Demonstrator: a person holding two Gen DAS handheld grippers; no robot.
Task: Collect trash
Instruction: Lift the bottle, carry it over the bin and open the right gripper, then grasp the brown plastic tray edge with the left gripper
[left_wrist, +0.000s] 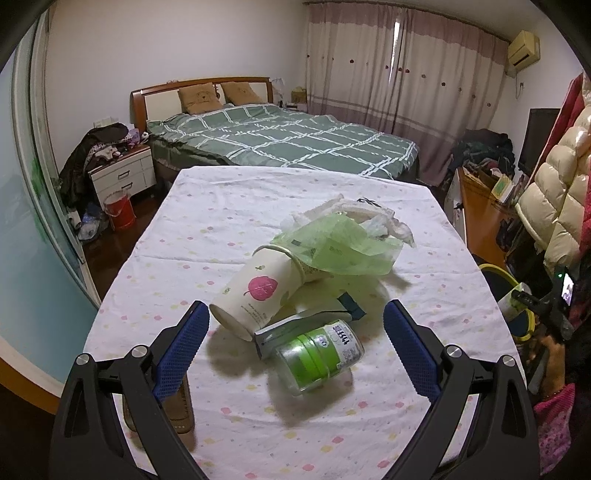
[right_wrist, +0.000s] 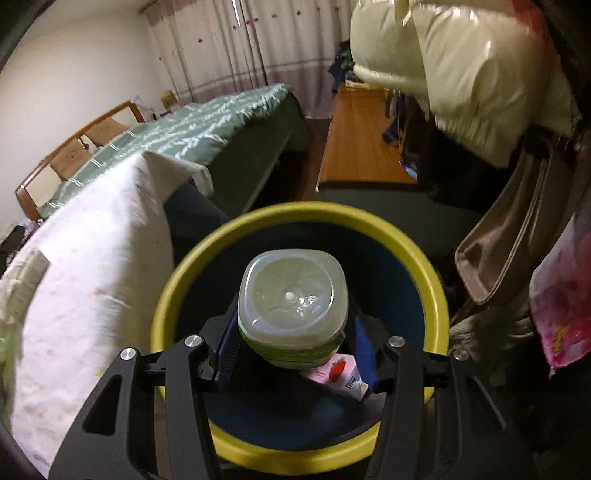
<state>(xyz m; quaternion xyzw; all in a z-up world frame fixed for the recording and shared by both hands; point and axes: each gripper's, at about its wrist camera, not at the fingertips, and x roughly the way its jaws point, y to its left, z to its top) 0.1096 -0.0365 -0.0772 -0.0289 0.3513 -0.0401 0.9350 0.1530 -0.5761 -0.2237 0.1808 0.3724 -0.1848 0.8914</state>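
My left gripper is open above the table, its blue pads either side of the trash pile. In the pile lie a paper cup with a pink leaf on its side, a clear jar with a green label, a flat carton, a green plastic bag and crumpled white wrappers. My right gripper is shut on a clear plastic jar with a green label, held over the yellow-rimmed bin. A pink strawberry carton lies inside the bin.
The table has a white dotted cloth. A brown flat object lies under my left finger. The bin shows at the table's right edge in the left wrist view. A bed, a wooden desk and hanging coats surround the area.
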